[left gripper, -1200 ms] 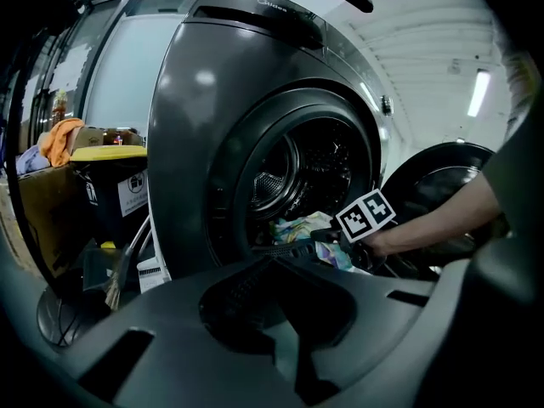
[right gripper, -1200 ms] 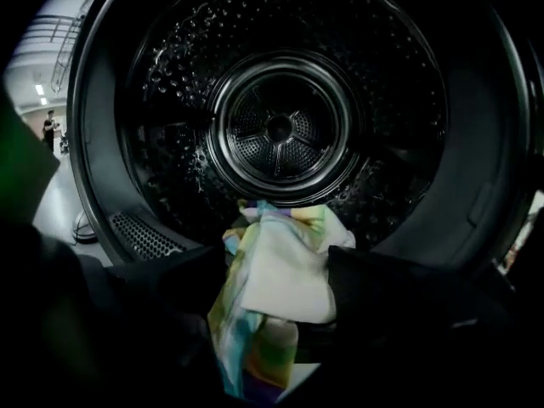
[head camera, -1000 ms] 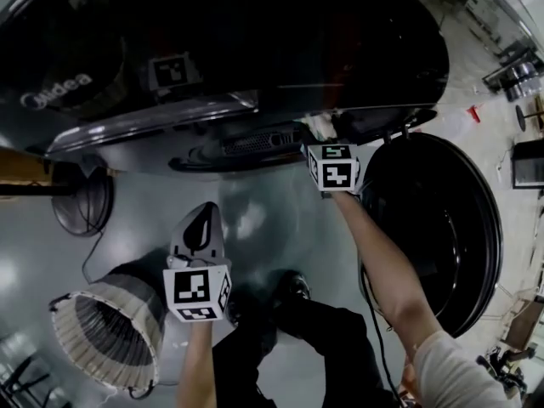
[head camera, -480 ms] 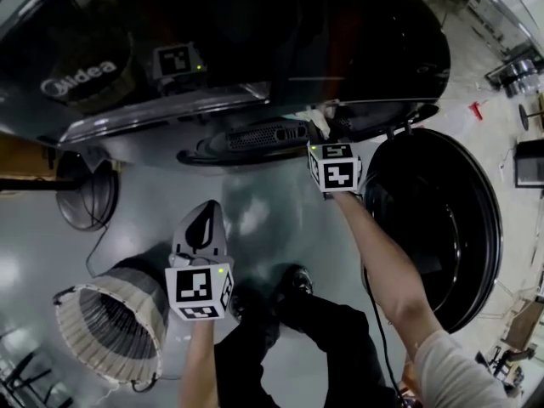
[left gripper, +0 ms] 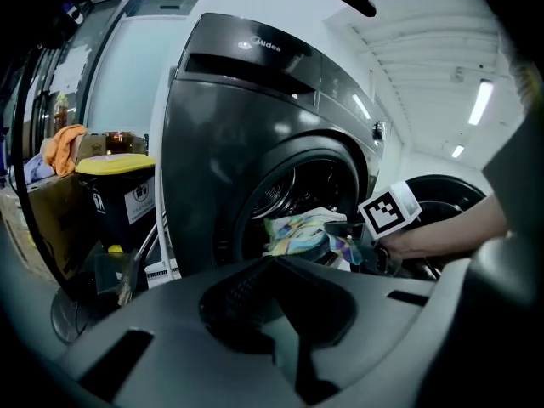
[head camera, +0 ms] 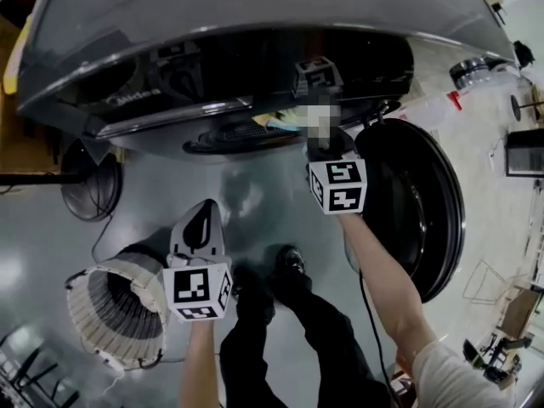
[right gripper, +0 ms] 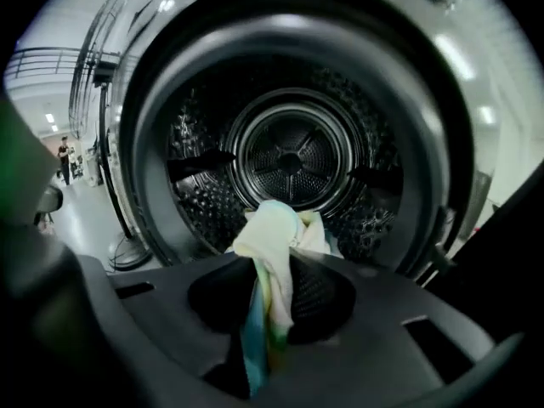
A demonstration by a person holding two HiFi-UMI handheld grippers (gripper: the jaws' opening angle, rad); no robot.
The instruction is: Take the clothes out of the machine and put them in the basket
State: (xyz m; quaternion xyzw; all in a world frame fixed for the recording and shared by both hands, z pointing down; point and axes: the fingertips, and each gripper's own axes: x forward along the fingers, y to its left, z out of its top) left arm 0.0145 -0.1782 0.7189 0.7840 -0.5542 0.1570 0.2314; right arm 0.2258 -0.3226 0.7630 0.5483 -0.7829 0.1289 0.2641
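Note:
A dark grey washing machine [head camera: 255,24] fills the top of the head view, its round door [head camera: 416,202] swung open to the right. My right gripper [head camera: 320,141] is at the drum mouth, shut on a pale, multicoloured cloth [right gripper: 274,240] that hangs down between its jaws in front of the bare drum [right gripper: 293,155]. From the left gripper view the same cloth [left gripper: 297,232] bunches at the opening beside the right gripper's marker cube. My left gripper [head camera: 201,218] hovers lower left, jaws together with nothing in them, just right of the ribbed laundry basket [head camera: 115,313] on the floor.
A floor fan [head camera: 89,185] stands left of the machine. A black bin with a yellow lid [left gripper: 115,164] sits to the machine's left. The person's legs and shoes [head camera: 289,266] are between the two grippers.
The right gripper has come up and back from the drum mouth with the cloth in its jaws. The left gripper has risen a little. More of the machine's top is in sight.

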